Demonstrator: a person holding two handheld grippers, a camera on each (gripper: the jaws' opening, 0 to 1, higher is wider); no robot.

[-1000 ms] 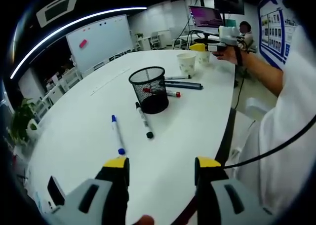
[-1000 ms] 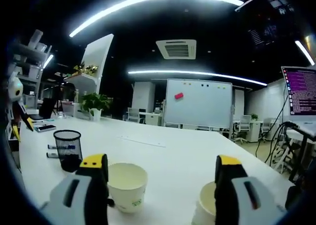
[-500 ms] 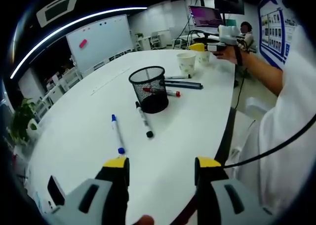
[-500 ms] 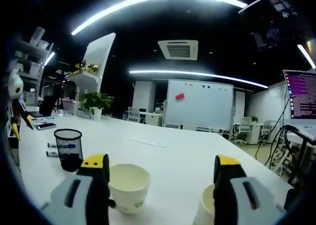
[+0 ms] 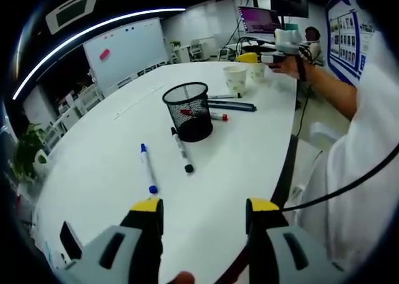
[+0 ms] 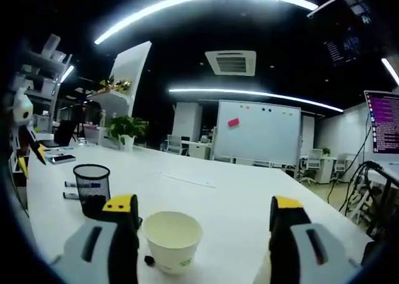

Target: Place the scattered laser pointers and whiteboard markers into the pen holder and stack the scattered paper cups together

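White office table (image 5: 237, 159) — whiteboard (image 6: 257, 132) behind — both hand-held grippers (image 5: 202, 212) (image 6: 206, 209) gape, holding nothing.

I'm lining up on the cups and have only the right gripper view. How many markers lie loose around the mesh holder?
Observer: In the left gripper view, two lie on the side of the pen holder away from the cups: a blue-capped marker and a black marker.
Operator: Anything on the cup side?
Observer: Yes. A red-ended marker lies beside the holder, then dark pens, then a thin marker nearest the cups.
Operator: Is the left gripper free?
Observer: The left gripper is open and empty, above the table near its edge.
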